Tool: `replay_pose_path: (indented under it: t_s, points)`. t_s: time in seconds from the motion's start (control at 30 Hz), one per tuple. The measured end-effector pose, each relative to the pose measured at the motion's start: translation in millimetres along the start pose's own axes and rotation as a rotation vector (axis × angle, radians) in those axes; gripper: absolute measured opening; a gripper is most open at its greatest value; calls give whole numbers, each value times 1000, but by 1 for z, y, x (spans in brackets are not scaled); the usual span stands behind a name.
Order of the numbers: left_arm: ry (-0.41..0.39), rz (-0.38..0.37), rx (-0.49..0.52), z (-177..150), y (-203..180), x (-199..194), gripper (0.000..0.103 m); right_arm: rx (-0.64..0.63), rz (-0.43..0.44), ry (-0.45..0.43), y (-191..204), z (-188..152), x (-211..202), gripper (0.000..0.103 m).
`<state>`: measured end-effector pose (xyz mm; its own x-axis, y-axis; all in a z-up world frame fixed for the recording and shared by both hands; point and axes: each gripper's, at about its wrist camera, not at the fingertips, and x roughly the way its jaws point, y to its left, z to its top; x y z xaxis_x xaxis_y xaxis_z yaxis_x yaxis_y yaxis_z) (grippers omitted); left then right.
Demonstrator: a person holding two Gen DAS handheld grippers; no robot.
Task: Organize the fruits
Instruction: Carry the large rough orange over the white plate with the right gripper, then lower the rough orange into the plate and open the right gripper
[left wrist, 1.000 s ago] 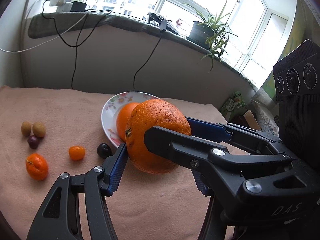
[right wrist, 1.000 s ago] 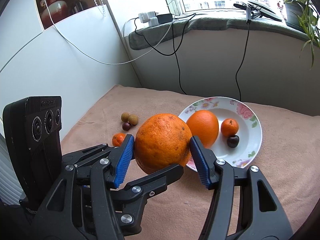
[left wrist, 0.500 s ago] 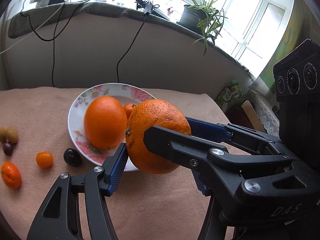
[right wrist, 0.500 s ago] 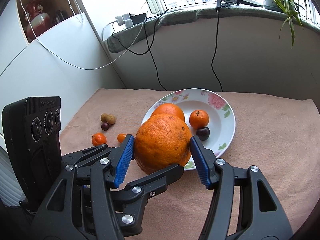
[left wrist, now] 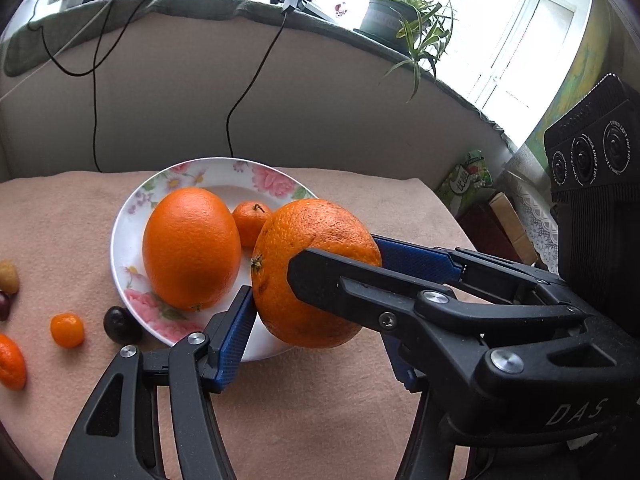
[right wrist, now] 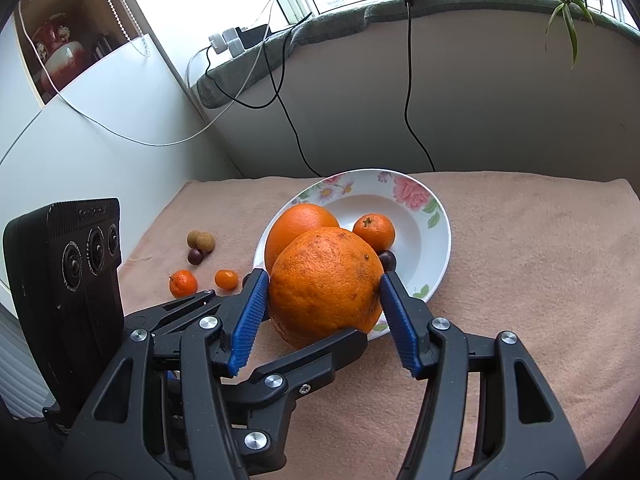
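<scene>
Both grippers are shut on one large rough orange (left wrist: pixel 316 272), also seen in the right wrist view (right wrist: pixel 326 284). My left gripper (left wrist: pixel 320 280) and right gripper (right wrist: pixel 324 292) hold it together over the near rim of a flowered white plate (left wrist: pixel 224 172), which also shows in the right wrist view (right wrist: pixel 432 240). On the plate lie a smooth big orange (left wrist: pixel 190 248), a small mandarin (left wrist: pixel 250 222) and a dark plum (right wrist: pixel 387 260). Loose on the pink cloth are a dark plum (left wrist: pixel 120 325), a kumquat (left wrist: pixel 67 330) and a mandarin (left wrist: pixel 10 362).
Two longans (right wrist: pixel 202 240) and a dark fruit (right wrist: pixel 195 256) lie further left on the cloth. A low wall (left wrist: pixel 200 92) with black cables backs the table. A potted plant (left wrist: pixel 400 24) stands on the sill. Boxes (left wrist: pixel 472 184) sit beyond the table's right edge.
Both grippers have carried the large orange toward the plate; it now hangs over the plate's near rim. The grip has not changed.
</scene>
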<state>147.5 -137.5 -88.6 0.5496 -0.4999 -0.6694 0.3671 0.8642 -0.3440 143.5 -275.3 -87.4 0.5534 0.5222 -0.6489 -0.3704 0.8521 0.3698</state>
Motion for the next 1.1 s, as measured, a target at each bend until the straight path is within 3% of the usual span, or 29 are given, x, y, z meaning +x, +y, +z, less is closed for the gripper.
replay_pose_path:
  t_s: [0.8, 0.93, 1.1]
  points:
    - [15, 44, 4, 1, -2, 7, 60, 36, -1, -7, -6, 2, 3, 61]
    - [-15, 47, -1, 2, 2, -1, 60, 53, -9, -40, -7, 5, -5, 80]
    - [-52, 60, 31, 6, -2, -15, 61, 63, -19, -52, -7, 7, -11, 80]
